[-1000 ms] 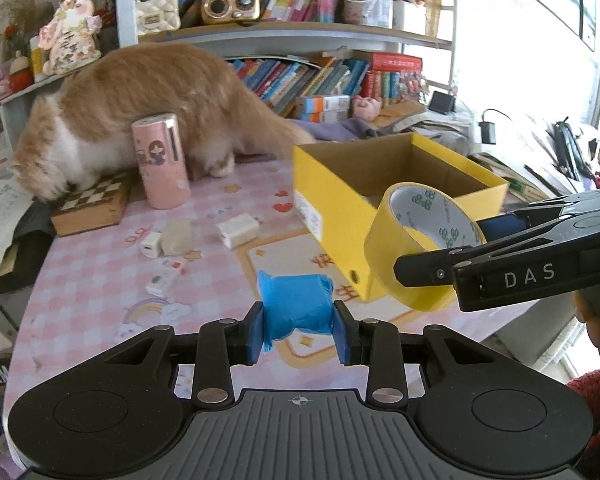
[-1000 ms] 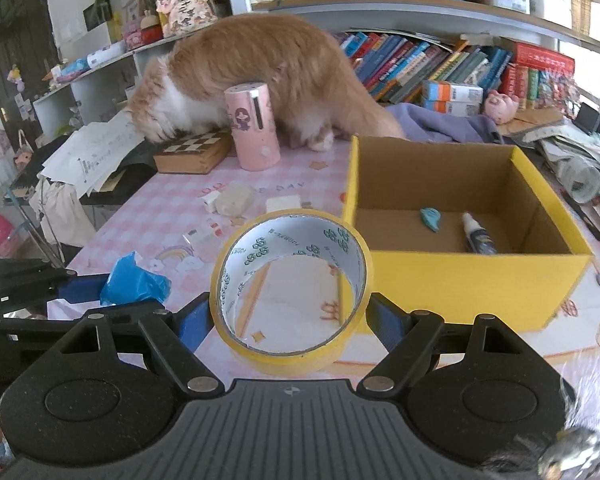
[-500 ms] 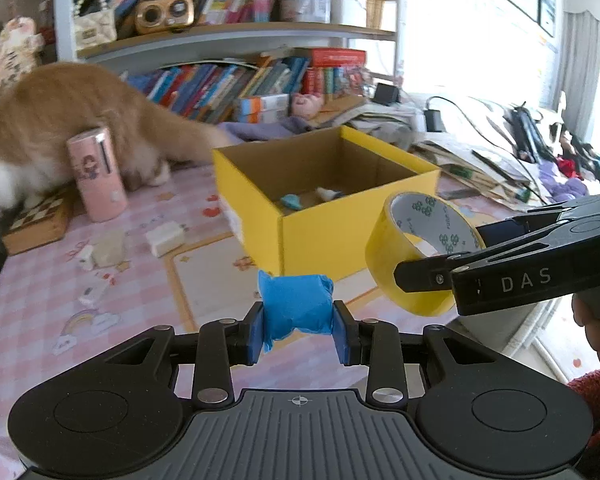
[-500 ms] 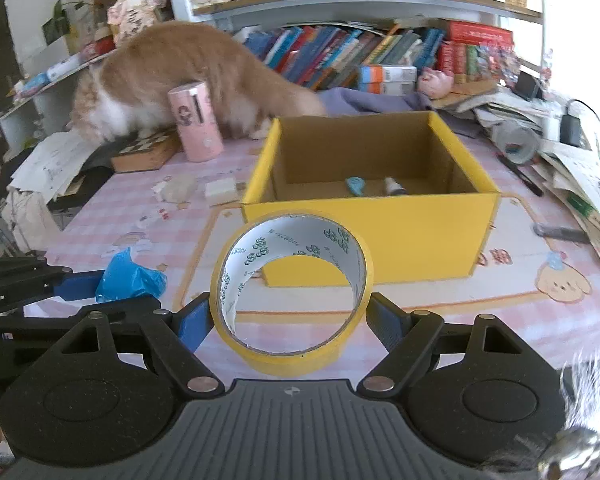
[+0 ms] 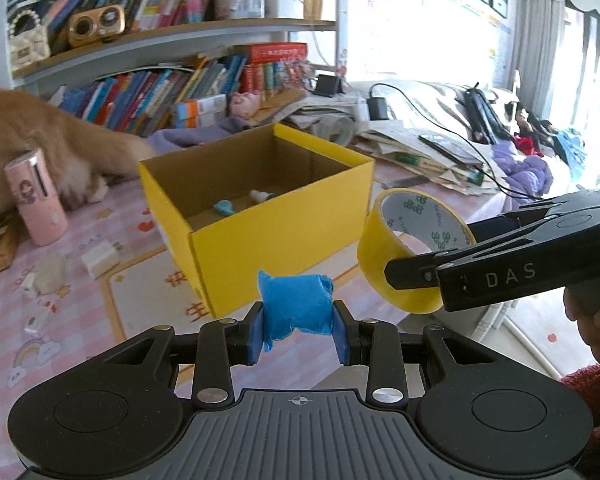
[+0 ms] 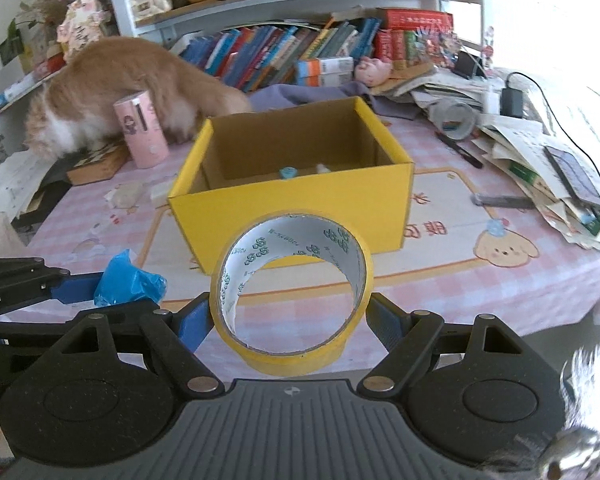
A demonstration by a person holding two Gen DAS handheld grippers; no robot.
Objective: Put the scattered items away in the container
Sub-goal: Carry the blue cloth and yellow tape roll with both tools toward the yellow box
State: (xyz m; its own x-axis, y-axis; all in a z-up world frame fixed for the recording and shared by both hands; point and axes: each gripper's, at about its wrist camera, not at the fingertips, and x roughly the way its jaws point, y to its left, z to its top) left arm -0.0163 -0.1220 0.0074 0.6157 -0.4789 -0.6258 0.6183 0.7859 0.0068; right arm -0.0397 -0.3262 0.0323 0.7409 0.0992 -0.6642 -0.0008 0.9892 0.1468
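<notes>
You are holding a soft, crushable blue packet [image 5: 297, 305] clamped in your left claw [image 5: 298, 330] and a stiff yellow tape roll [image 6: 290, 294] gripped across its sides in your right claw [image 6: 290, 320], both just before the yellow box [image 6: 292, 204].

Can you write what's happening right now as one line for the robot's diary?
left gripper: shut on crumpled blue packet | right gripper: shut on yellow tape roll | open yellow cardboard box: ahead, two small items inside

Left claw [image 5: 298, 330] pinches blue packet [image 5: 296, 306] before yellow box [image 5: 284, 236]
</notes>
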